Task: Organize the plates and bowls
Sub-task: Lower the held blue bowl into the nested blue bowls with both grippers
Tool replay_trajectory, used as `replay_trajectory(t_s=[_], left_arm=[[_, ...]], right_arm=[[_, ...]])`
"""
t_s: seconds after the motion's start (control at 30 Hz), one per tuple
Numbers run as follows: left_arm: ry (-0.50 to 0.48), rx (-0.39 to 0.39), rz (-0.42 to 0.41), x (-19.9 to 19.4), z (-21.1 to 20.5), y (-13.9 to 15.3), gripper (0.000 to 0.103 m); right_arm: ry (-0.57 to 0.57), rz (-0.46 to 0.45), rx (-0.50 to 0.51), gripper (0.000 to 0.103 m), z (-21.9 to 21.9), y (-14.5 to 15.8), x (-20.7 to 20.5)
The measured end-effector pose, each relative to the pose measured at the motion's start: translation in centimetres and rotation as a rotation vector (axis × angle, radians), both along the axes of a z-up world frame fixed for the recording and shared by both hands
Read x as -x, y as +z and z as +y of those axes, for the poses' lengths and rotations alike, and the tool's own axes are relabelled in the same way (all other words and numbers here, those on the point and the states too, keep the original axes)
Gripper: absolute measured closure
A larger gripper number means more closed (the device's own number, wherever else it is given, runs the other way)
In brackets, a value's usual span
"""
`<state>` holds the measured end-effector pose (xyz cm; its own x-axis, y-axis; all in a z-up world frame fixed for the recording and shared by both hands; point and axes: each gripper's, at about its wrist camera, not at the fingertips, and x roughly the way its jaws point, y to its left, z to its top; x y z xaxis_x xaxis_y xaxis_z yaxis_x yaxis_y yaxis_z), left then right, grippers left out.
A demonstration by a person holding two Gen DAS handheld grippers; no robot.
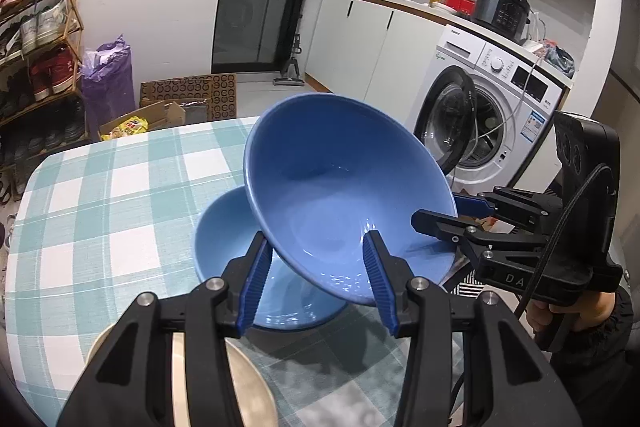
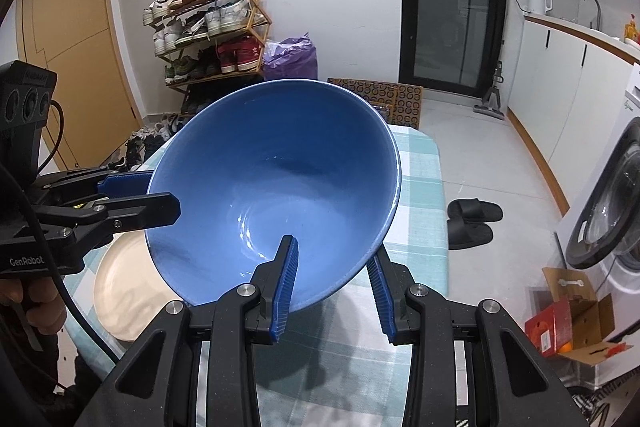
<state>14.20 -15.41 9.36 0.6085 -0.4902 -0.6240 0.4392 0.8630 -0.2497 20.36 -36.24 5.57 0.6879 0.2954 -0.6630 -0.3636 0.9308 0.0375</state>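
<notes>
counter [image 1: 112,187] first, checked cloth, running out toward the room. over it, the big blue bowl [image 1: 340,195] is up in the air, tipped steeply, its open side facing both cameras. it hangs right above a second bowl [image 1: 224,247], a paler blue one sitting upright on the cloth; the lifted one's underside looks to be at or just over the lower one's rim, too close to call. a cream plate [image 2: 124,287] lies on the counter near the left gripper's side, partly hidden.

now the grip. left gripper [image 1: 318,275] is clamped over the near rim of the bowl, one finger inside, one under the outer wall. right gripper [image 2: 332,283] does the same on its own side of the rim, one pad [image 2: 286,279] inside the bowl and the other outside. so both are grasping the same bowl, from two edges, each seen from the side in the other's camera.

the step looks like nesting it into the lower bowl. to do it well: level the bowl first, both hands together so neither rim grip twists, centre it over the lower one, then lower slowly. let go only once it sits, because a tilted drop could chip a rim or skate the lower bowl across the cloth.
</notes>
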Motion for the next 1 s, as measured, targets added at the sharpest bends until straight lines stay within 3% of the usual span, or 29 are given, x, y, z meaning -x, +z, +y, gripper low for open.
replay_trajectory(t_s=[1.0], left_arm=[[0.057,-0.044,0.047,-1.5,2.2,-2.3,0.057]], right_arm=[[0.045,0.08,-0.006,0.067,3.1,-2.1,-3.6]])
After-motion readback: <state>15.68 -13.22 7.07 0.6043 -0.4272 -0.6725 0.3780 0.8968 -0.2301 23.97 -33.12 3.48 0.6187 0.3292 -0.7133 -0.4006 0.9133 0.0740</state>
